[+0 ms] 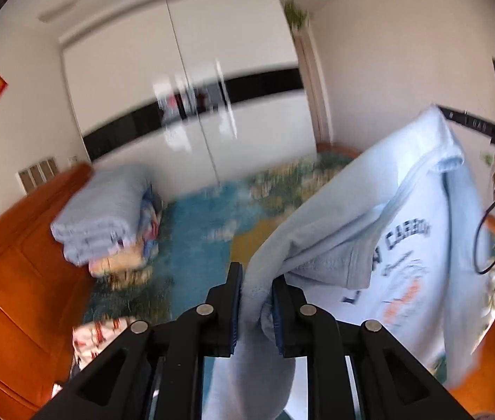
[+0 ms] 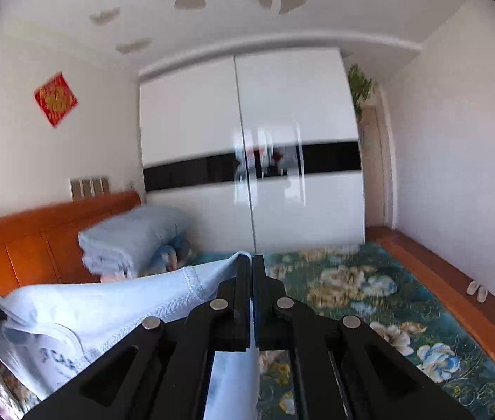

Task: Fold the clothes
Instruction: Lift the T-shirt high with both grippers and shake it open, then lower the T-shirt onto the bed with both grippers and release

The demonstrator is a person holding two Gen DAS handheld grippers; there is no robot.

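Observation:
A light blue sweatshirt with dark lettering and an orange print hangs in the air above the bed. My left gripper is shut on a bunched part of it. The right gripper shows at the far right of the left wrist view, holding the garment's upper corner. In the right wrist view my right gripper is shut on the edge of the sweatshirt, which stretches away to the lower left toward the left gripper at the frame's left edge.
A bed with a floral teal cover lies below. Folded blue blankets are stacked by the orange wooden headboard. A white wardrobe with a black band stands behind. Slippers sit on the bed's wooden side rim.

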